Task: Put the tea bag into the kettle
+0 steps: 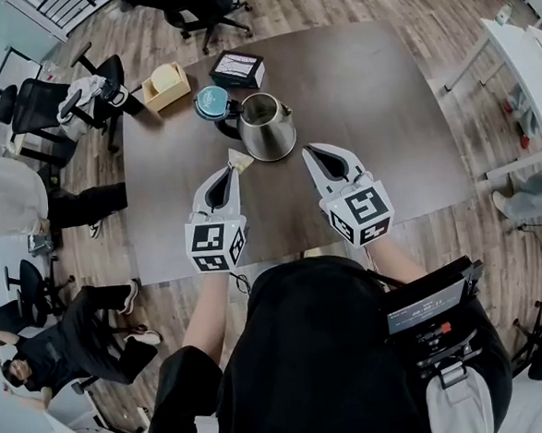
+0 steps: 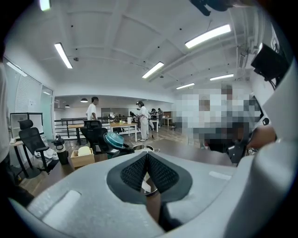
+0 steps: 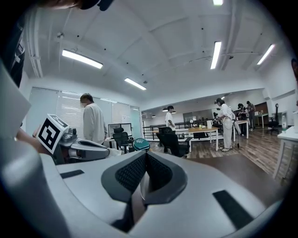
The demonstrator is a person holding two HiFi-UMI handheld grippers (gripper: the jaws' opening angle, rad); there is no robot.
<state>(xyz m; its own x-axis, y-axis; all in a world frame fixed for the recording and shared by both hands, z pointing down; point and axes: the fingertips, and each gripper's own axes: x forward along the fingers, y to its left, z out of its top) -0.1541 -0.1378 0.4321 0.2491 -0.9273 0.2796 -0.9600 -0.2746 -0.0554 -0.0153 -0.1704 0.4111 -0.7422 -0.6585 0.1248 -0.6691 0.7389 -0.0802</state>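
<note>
while your left gripper [image 1: 230,170] pinches the tea bag [image 1: 240,160] just beside the open kettle [image 1: 267,126] on the table [image 1: 384,110], your right gripper [image 1: 312,151] hangs closed and empty near the kettle's other side.

The kettle [image 1: 267,126] stands on the table [image 1: 384,110], near its middle. A round lid [image 1: 212,101] is at the kettle's far left side, touching it. Behind the lid lies a flat box [image 1: 237,69], and left of it an open box [image 1: 165,86], near the table's far left corner. The left gripper [image 1: 232,170] is before the kettle, to its left, with the tea bag [image 1: 239,159] at its tips, just beside the kettle. The right gripper [image 1: 309,151] is before the kettle, to its right. A chair [image 1: 203,7] stands behind the table.
</note>
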